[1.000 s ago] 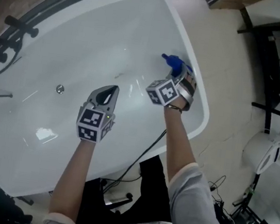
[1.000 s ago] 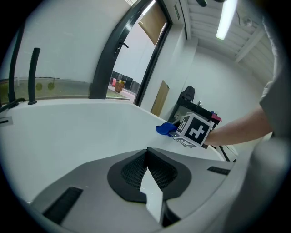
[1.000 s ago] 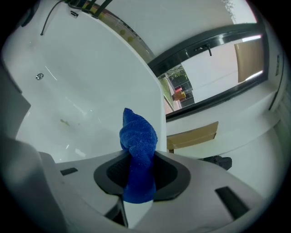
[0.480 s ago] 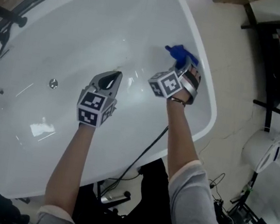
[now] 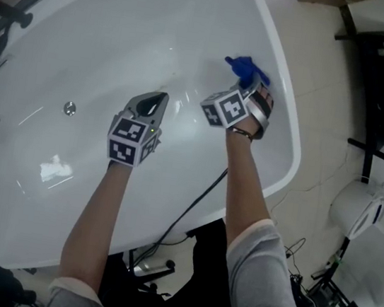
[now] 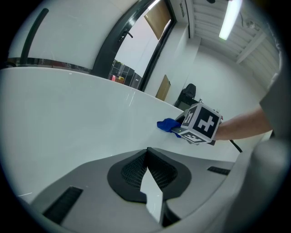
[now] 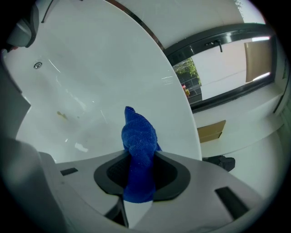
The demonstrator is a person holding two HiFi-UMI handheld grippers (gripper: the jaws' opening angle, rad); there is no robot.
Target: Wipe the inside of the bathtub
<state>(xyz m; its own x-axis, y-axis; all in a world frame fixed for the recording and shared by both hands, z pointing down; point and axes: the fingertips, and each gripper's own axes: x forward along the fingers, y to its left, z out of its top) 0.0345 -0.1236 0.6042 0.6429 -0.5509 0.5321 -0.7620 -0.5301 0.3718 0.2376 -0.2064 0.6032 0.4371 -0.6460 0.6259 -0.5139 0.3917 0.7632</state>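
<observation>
White glossy bathtub [image 5: 124, 32]: left gripper's [image 5: 157, 100] jaws meet, empty, near a round metal drain [image 5: 69, 107]. Right gripper [image 5: 249, 86] pinches a blue terry cloth [image 5: 242, 66]; its view adds a brownish smear [image 7: 61, 115].

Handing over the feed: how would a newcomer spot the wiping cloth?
Find the big white bathtub filling the head view, then its right inner wall near the rim. There the right gripper clamps a blue cloth, the only coloured thing in the tub; the left gripper holds nothing.
</observation>
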